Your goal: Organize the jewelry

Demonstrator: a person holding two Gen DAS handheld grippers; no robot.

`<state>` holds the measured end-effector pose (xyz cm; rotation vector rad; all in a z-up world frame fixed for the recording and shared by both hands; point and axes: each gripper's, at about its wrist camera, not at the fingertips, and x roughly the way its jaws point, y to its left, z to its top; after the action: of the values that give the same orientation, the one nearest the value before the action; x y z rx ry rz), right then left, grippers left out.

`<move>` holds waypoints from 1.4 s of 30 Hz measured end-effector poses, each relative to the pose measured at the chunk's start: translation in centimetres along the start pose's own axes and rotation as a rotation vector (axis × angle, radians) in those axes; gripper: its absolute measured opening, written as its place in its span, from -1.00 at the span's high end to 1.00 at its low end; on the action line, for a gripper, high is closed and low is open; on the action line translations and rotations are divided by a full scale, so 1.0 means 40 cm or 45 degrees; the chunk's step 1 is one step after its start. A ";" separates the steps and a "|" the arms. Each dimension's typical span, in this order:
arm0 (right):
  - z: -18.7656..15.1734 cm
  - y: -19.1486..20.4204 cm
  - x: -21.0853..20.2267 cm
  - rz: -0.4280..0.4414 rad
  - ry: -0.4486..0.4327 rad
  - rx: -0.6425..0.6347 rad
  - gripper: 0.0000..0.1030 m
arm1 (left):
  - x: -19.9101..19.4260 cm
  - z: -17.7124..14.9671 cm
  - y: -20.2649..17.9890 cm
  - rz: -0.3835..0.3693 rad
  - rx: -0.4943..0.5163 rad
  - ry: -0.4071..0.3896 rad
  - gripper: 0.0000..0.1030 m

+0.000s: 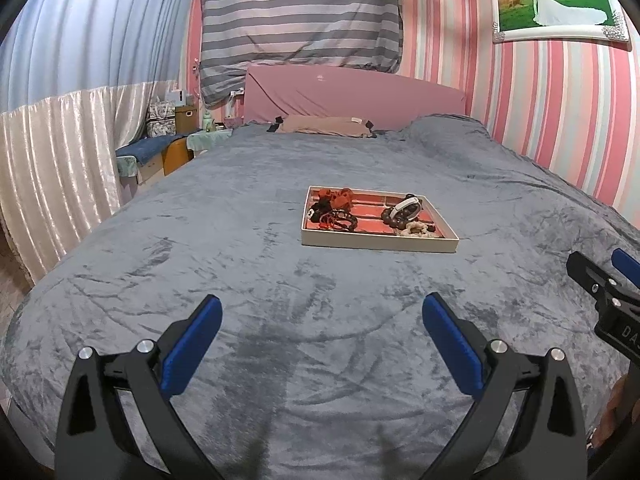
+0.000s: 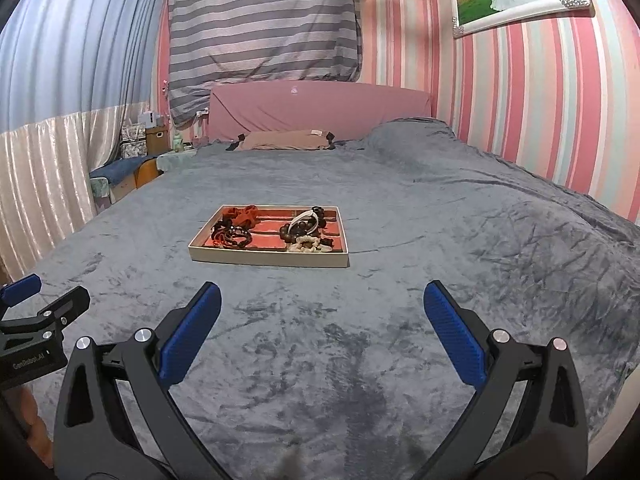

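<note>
A shallow cream tray (image 1: pixel 376 242) with a red compartmented lining sits on a grey plush blanket (image 1: pixel 240 280) covering a bed. From the left tongs (image 1: pixel 322 328) the tray lies at about one o'clock; from the right tongs (image 2: pixel 322 316) it lies at about eleven o'clock, well apart from both. All the jewelry is in the tray: dark bead bracelets and a red fabric piece (image 2: pixel 236 226) fill the left compartments; a brown bead string with a white band (image 2: pixel 304 224) and a pale knotted piece (image 2: pixel 306 245) fill the right.

Both tongs are released, fingers spread wide, grasping nothing, and hover low over the blanket side by side.

No loose jewelry shows on the blanket. This fits either tidying nearly complete, or pieces heaped together and awaiting sorting into compartments; the pictures cannot settle which.

Readable writing: "GenRobot.AI" on the left tongs' body in the right view; in the left view only part of a label shows on the right tongs, starting "DA".
</note>
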<state>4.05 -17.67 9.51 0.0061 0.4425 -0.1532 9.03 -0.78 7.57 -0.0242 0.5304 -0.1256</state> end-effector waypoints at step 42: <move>-0.001 -0.002 0.006 -0.010 -0.008 0.016 -0.92 | -0.019 0.010 0.004 0.010 0.014 -0.039 -0.90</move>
<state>4.23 -17.79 9.36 0.0166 0.4355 -0.1634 8.59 -0.52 8.27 -0.0137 0.4992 -0.1205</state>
